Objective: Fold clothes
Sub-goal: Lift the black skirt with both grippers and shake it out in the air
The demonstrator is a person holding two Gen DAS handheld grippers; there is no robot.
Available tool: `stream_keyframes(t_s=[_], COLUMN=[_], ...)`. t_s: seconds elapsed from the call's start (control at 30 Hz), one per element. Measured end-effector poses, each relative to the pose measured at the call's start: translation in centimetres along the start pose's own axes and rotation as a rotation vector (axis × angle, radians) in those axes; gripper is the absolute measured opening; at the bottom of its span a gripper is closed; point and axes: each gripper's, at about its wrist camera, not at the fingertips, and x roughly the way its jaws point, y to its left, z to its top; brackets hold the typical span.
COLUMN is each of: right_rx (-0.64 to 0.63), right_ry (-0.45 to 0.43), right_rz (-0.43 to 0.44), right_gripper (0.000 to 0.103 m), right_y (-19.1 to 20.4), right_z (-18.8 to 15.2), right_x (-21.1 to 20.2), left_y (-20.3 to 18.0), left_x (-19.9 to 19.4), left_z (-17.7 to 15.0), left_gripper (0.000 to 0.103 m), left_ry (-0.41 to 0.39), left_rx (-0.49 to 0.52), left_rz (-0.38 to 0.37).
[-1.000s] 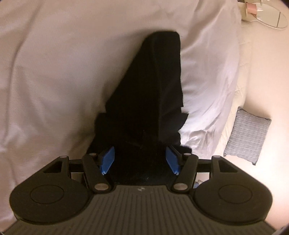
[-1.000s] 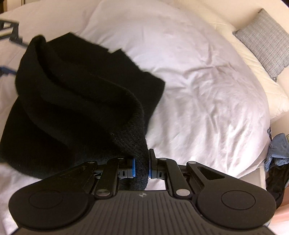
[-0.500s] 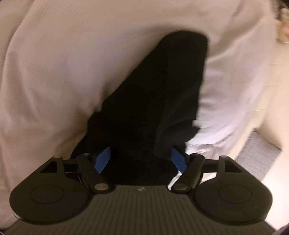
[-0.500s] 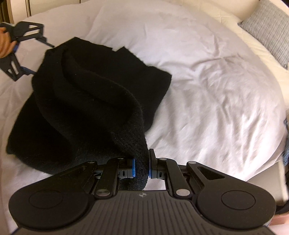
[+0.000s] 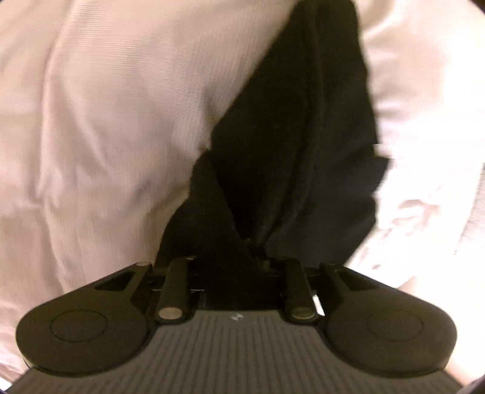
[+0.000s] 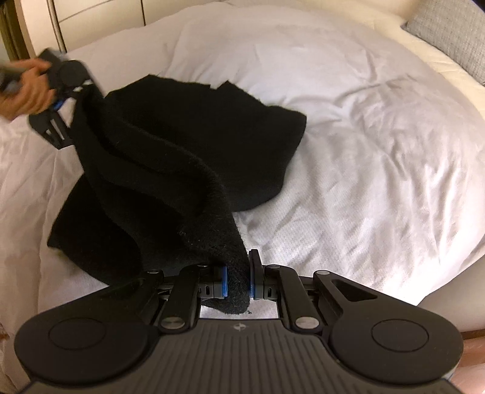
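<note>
A black knitted garment (image 6: 188,157) lies bunched on the white bed sheet (image 6: 363,136), with one side lifted. My right gripper (image 6: 237,280) is shut on its near ribbed edge. My left gripper (image 5: 256,257) is shut on another edge of the same garment (image 5: 303,127); its pads are hidden by the cloth. In the right wrist view the left gripper (image 6: 65,100) shows at the far left, held by a hand, with the cloth stretched up between the two grippers.
The white sheet (image 5: 106,121) covers a wide bed. A grey checked cushion (image 6: 451,33) lies at the far right on a cream cover. Wooden drawer fronts (image 6: 91,15) stand behind the bed.
My left gripper has gone from open around the garment to shut on it and has lifted that edge. The right gripper has kept its hold and pulled back a little.
</note>
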Motion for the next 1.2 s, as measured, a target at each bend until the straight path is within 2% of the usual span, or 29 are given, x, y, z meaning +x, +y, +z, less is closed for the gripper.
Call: stream_keyframes(t_s=[0.1, 0.2, 0.27, 0.33, 0.47, 0.5, 0.53, 0.63, 0.73, 0.83, 1.0, 1.13, 1.2], right_rx=[0.007, -0.02, -0.056, -0.095, -0.173, -0.191, -0.202, -0.205, -0.198, -0.249, -0.342, -0.422, -0.449], right_ry=[-0.04, -0.124, -0.185, -0.235, -0.221, -0.208, -0.197, -0.169, -0.194, -0.299, -0.581, -0.826, -0.934], right_rz=[0.012, 0.027, 0.05, 0.07, 0.115, 0.122, 0.124, 0.13, 0.136, 0.137, 0.189, 0.24, 0.271], right_gripper=[0.011, 0.011, 0.011, 0.011, 0.011, 0.011, 0.011, 0.011, 0.01, 0.01, 0.01, 0.01, 0.01], right_y=[0.0, 0.0, 0.0, 0.0, 0.4, 0.6, 0.7, 0.6, 0.3, 0.4, 0.5, 0.9, 1.3], right_z=[1.1, 3.0, 4.5, 5.7, 5.8, 5.5, 5.0, 3.9, 4.1, 6.1, 12.7, 17.5, 19.2], right_x=[-1.0, -3.1, -4.6, -5.9, -6.5, -6.4, -6.3, -5.9, -6.5, -9.0, -16.0, -22.9, -26.2], left_y=[1.7, 2.7, 3.0, 3.0, 4.3, 4.7, 5.1, 5.7, 4.1, 1.6, -1.5, -4.0, -5.0], left_x=[-2.7, -5.2, -5.6, -4.7, -3.8, -3.8, -4.1, -5.4, -7.7, -12.7, -22.2, -31.3, -35.7], left_z=[-2.6, -4.9, -5.9, -6.4, -7.4, -8.0, -8.7, -10.3, -12.5, -15.5, -21.6, -28.9, -32.9], left_gripper=[0.012, 0.013, 0.019, 0.02, 0.02, 0.017, 0.009, 0.006, 0.005, 0.005, 0.005, 0.005, 0.005], left_ry=[-0.071, -0.129, -0.141, -0.12, -0.104, -0.115, -0.135, -0.197, -0.305, -0.464, -0.689, -0.915, -1.026], left_rx=[0.015, 0.019, 0.025, 0.023, -0.01, -0.011, -0.009, -0.012, 0.053, 0.155, 0.255, 0.374, 0.431], left_rz=[-0.075, -0.15, -0.186, -0.201, -0.189, -0.179, -0.166, -0.165, -0.154, -0.178, -0.275, -0.336, -0.342])
